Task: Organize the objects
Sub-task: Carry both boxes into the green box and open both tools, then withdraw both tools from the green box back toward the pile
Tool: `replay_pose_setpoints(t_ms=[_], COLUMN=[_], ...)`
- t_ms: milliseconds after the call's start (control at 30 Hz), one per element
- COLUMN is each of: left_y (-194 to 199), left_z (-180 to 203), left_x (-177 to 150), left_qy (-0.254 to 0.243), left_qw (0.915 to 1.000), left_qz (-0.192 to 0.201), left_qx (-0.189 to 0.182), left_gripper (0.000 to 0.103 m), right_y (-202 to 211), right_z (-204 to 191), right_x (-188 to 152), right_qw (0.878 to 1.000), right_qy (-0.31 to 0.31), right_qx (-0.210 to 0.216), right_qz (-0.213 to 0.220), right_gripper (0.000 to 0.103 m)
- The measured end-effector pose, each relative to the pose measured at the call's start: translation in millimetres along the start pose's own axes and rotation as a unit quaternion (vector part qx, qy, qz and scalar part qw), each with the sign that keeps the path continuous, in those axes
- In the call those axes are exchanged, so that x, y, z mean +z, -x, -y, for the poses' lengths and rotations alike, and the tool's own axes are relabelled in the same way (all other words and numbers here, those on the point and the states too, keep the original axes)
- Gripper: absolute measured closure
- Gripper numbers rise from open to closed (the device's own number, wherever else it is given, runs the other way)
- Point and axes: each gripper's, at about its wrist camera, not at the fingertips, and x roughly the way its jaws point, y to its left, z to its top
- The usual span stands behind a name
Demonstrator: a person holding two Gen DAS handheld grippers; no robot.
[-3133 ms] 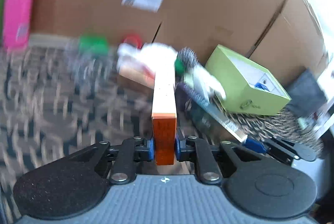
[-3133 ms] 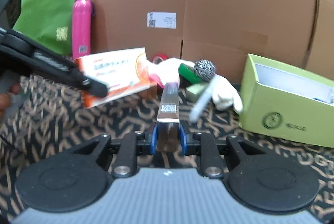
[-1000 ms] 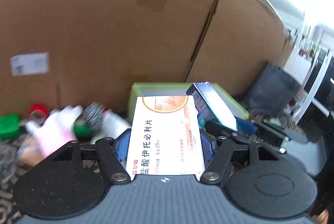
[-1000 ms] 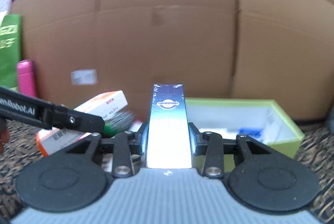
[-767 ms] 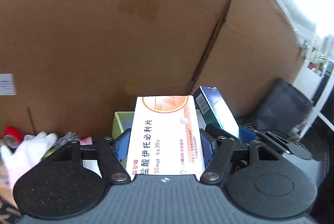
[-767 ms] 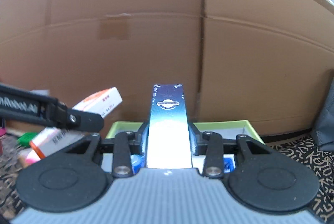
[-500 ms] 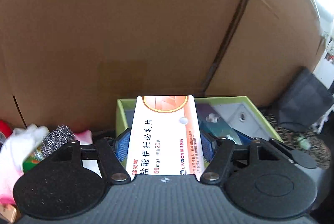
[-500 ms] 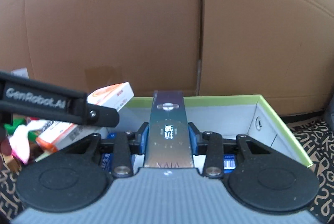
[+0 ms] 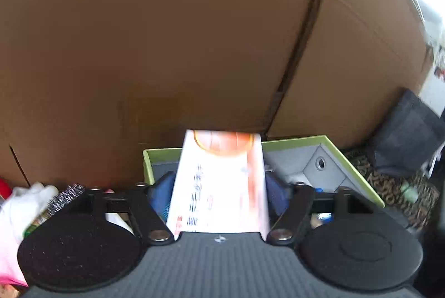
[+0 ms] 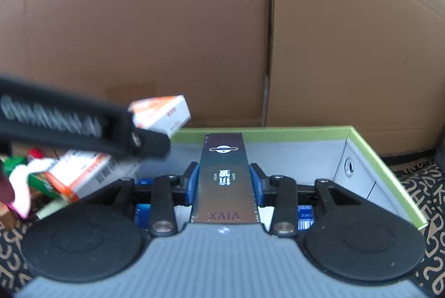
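Observation:
An orange-and-white medicine box point(image 9: 219, 181) lies between the jaws of my left gripper point(image 9: 218, 191), over the left end of the open lime-green box point(image 9: 353, 170). The jaws are opening, and the medicine box is blurred as it slips free of the blue pads point(image 9: 162, 193). My right gripper point(image 10: 224, 181) is shut on a long dark box point(image 10: 224, 159), which tilts down into the lime-green box point(image 10: 278, 129). In the right wrist view a black finger point(image 10: 147, 142) of the left gripper crosses in front of the medicine box point(image 10: 161, 111).
Tall cardboard cartons point(image 9: 167, 47) stand right behind the green box. Left of it lie a white glove point(image 9: 22, 203), a steel scourer point(image 9: 66, 195) and a green packet point(image 10: 41, 181). Blue packets point(image 10: 143, 210) lie inside the box. A dark bag point(image 9: 403, 142) sits at right on the patterned carpet point(image 10: 422, 186).
Both grippers swung right from the pile and came down over the green box. The dark box's far end dipped into it. The medicine box, sharp before, now blurs between the left jaws.

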Motion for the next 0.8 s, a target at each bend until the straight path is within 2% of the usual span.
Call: replay_pose_setpoints(t_ms=[67,100,167,300,333,500,600,800], left_y=[-0.5,2.0,8.8,29.1,33.3,63.4,84.0,135.5], left_z=[-5.8,-8.1,-12.8,-20.8,-22.3,-30.5,-46.0,-85.3], left_x=[-2.3,-4.3,-8.0,-16.5,-19.0,-40.8,-60.6,-108.0], left_qy=[0.01,0.009,0.011,0.028,0.03,0.033,0.033,0.05], left_qw=[0.9999,1.0,0.9999,0.9993,0.9993,0.9994,0.9992,0.9956], left_qz=[-0.008,-0.001,0.012,0.018,0.018,-0.001,-0.014,-0.014], left_qx=[0.003,0.001,0.0,-0.013,-0.013,-0.005,0.017,0.079], left_gripper=[0.013,0.013,0.013,0.013,0.013,0.013,0.013,0.013], right_y=[-1.2,4.8,19.0,46.3,52.7,82.5,96.5,109.1], right_z=[2.1,2.7,3.3,-3.7,-6.4,-27.9,-44.5,-92.2], right_x=[-5.8,-8.9,-11.2,-10.1,-10.5,-19.8,-33.0,-70.0], right_qw=[1.0,1.0,0.999,0.998,0.997,0.996,0.997,0.996], right_qy=[0.001,0.003,0.006,0.017,0.021,0.035,0.031,0.025], right_qx=[-0.001,-0.011,-0.027,-0.028,-0.028,-0.009,0.015,0.074], right_qz=[-0.013,0.003,0.03,0.06,0.066,0.08,0.071,0.032], right_gripper=[0.036,0.033,0.019,0.007,0.001,0.0,0.0,0.0])
